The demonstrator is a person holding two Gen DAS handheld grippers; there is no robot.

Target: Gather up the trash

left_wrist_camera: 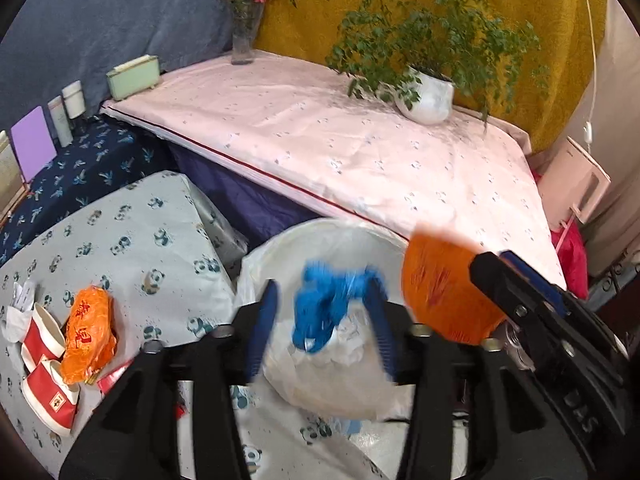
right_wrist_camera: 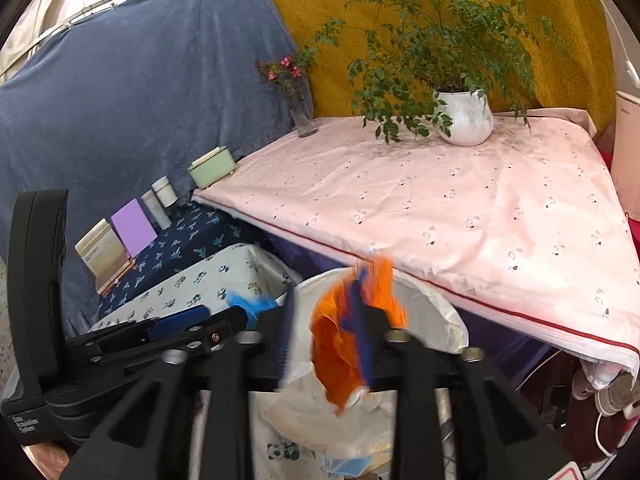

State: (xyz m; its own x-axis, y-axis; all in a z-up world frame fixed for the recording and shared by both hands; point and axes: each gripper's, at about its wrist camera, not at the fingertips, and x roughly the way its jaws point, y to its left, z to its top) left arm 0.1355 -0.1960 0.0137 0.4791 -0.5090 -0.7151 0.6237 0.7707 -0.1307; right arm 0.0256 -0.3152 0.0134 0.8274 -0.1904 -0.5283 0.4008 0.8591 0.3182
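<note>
My left gripper point(left_wrist_camera: 323, 280) hangs over a bin lined with a white plastic bag point(left_wrist_camera: 280, 248). A crumpled blue wrapper point(left_wrist_camera: 324, 312) sits loose between its blue pads, with a gap on the left side. My right gripper point(right_wrist_camera: 326, 286) is over the same bin point(right_wrist_camera: 432, 300), its fingers apart. An orange wrapper point(right_wrist_camera: 348, 344) drapes against its right finger, clear of the left one. In the left wrist view the right gripper point(left_wrist_camera: 494, 260) comes in from the right with the orange wrapper point(left_wrist_camera: 440, 292). The right wrist view shows the left gripper point(right_wrist_camera: 224, 318) and the blue wrapper point(right_wrist_camera: 252, 304).
On the panda-print cloth point(left_wrist_camera: 132, 240) at left lie an orange snack bag point(left_wrist_camera: 88, 332), two red-and-white paper cups point(left_wrist_camera: 44, 364) and a white tissue point(left_wrist_camera: 18, 312). Behind the bin a pink-covered table point(left_wrist_camera: 320, 140) carries a potted plant point(left_wrist_camera: 428, 96), a glass vase point(left_wrist_camera: 244, 40) and a green box point(left_wrist_camera: 134, 76).
</note>
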